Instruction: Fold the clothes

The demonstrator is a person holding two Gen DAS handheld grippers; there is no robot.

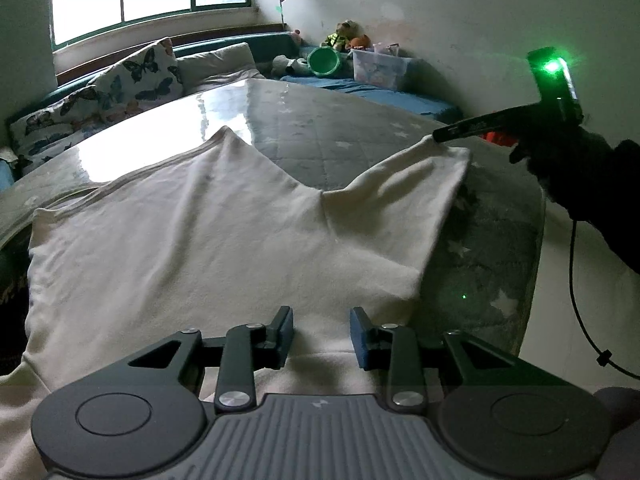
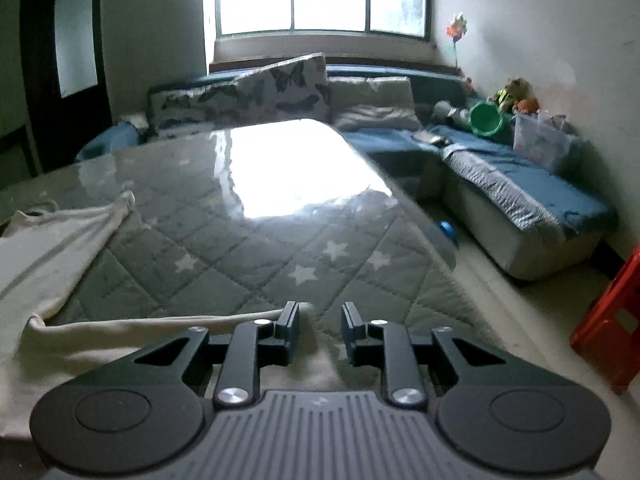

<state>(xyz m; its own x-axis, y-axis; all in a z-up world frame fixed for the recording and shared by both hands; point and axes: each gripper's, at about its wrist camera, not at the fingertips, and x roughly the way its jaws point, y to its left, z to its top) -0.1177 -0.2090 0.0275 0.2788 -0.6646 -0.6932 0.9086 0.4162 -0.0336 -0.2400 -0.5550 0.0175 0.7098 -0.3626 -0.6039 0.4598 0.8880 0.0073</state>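
Note:
A cream garment (image 1: 208, 240) lies spread on the table, its two far ends pointing away like legs. My left gripper (image 1: 321, 334) is open, hovering over the garment's near edge with nothing between its pads. My right gripper (image 2: 320, 330) is open over the garment's right far end (image 2: 160, 324), with no cloth between its pads. In the left wrist view the right gripper (image 1: 440, 136) reaches in from the right, its tip at that corner of the cloth. The garment's other far end (image 2: 60, 236) lies at the left in the right wrist view.
The table (image 2: 248, 240) has a grey quilted star-pattern cover under glossy plastic. Behind it are a sofa with butterfly cushions (image 1: 132, 76), a blue bench (image 2: 520, 192) with a green bucket (image 2: 486, 120), toys and a clear box (image 1: 380, 66). A red stool (image 2: 612, 320) stands at the right.

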